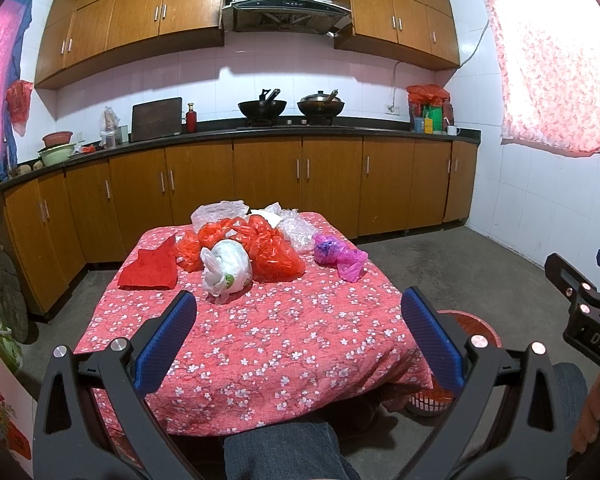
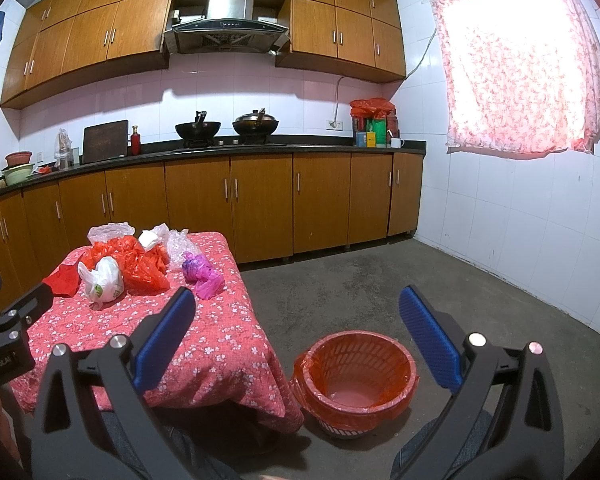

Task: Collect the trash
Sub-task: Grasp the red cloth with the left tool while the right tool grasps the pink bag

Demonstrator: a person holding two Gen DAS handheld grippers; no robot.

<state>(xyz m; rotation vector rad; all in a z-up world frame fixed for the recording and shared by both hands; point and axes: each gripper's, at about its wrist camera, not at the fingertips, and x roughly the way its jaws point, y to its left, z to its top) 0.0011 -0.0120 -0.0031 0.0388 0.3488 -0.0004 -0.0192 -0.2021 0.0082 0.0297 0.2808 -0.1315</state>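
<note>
Several plastic bags (image 1: 236, 256) on table, beyond wide-spread left gripper (image 1: 298, 320).

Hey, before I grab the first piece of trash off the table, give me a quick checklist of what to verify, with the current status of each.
1. Left hand-held gripper open and holding nothing: ok.
2. Right hand-held gripper open and holding nothing: ok.
3. Trash in view on the table: ok; white bag, red bags, pink bag and a red cloth-like piece lie at the far half.
4. Path to the white bag, the nearest piece, free of other things: ok; only bare tablecloth lies between it and the left hand-held gripper.
5. Bin lined and looking empty, on the floor beside the table: ok.
6. Whether the tied bags are heavy or leaky: cannot tell.
</note>
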